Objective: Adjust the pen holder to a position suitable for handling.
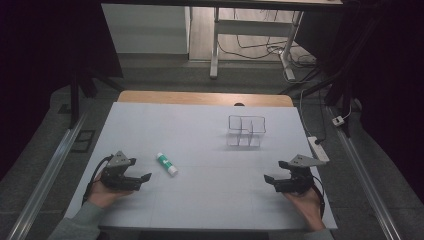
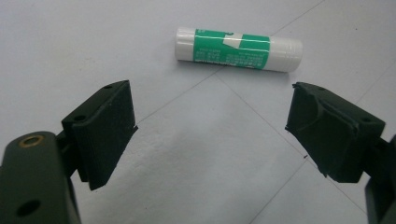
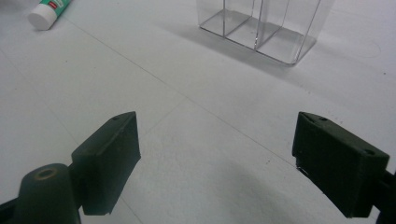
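A white and green glue stick [image 1: 167, 164] lies flat on the white table sheet [image 1: 200, 195], left of centre. A clear plastic organiser [image 1: 246, 131] with several compartments stands upright toward the back right. My left gripper [image 1: 139, 176] rests low at the front left, open and empty, a short way from the glue stick [image 2: 238, 49], which lies just beyond its jaws. At the front right my right gripper [image 1: 275, 172] is open and empty too. The organiser [image 3: 261, 28] stands ahead of it, and the glue stick's white cap [image 3: 46, 14] shows at the far left.
The sheet covers a wooden table whose far edge [image 1: 205, 97] shows behind it. Metal rails [image 1: 50, 170] run along both sides of the table. A power strip [image 1: 318, 148] lies off the right edge. Desk legs and cables stand on the floor beyond.
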### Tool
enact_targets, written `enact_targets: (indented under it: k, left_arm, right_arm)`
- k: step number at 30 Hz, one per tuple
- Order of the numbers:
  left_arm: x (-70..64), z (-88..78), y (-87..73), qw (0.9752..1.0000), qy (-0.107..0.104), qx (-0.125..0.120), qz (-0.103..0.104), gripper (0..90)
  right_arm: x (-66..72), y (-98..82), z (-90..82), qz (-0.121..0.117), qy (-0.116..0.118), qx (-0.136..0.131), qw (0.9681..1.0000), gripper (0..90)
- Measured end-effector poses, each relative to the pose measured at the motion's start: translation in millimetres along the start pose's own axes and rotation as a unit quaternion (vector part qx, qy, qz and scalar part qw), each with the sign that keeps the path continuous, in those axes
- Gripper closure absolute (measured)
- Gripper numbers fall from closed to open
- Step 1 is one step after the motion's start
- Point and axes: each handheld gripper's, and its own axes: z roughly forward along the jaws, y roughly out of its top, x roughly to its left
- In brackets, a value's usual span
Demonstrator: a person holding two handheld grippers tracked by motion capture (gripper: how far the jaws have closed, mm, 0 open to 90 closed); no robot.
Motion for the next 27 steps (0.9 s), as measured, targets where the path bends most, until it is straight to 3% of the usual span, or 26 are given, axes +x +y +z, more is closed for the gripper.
enact_targets:
  k: [27]
  left_arm:
    - [0.2, 2.2, -0.5, 1.0, -0.003, 0.007, 0.004, 15.8]
  right_arm:
    - [5.4, 0.9, 3.5, -0.002, -0.001, -0.004, 1.0, 15.4]
